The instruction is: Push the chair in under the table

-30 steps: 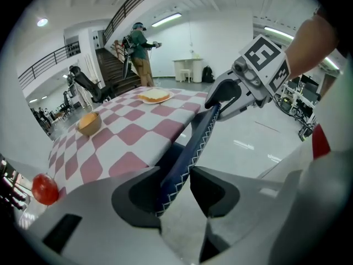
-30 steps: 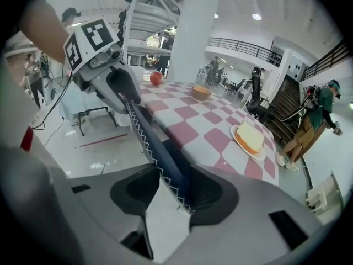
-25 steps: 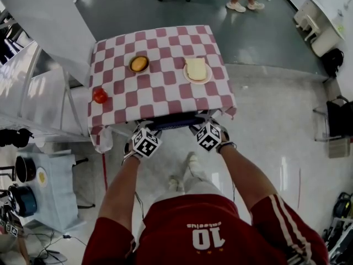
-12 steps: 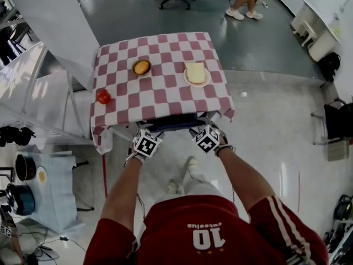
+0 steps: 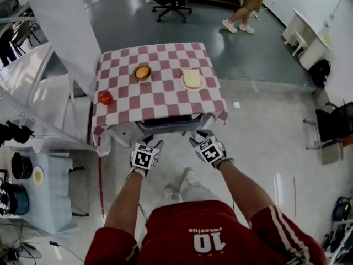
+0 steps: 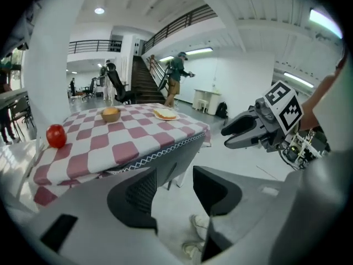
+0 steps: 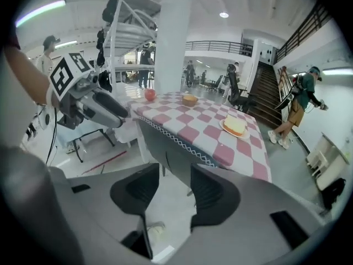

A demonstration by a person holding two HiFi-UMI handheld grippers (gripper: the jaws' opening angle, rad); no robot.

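Chair (image 5: 165, 127) sits at 12 o'clock from us, back tucked under the checkered surface's (image 5: 165, 101) near edge. Left gripper (image 5: 154, 144) jaws spread, right gripper (image 5: 197, 138) jaws closing, both empty. For any last nudge we'd press both back corners evenly so it goes straight

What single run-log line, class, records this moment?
scene: dark grey chair tucked under red-and-white checked table | left gripper: jaws apart, empty, off chair | right gripper: jaws closing, empty, off chair
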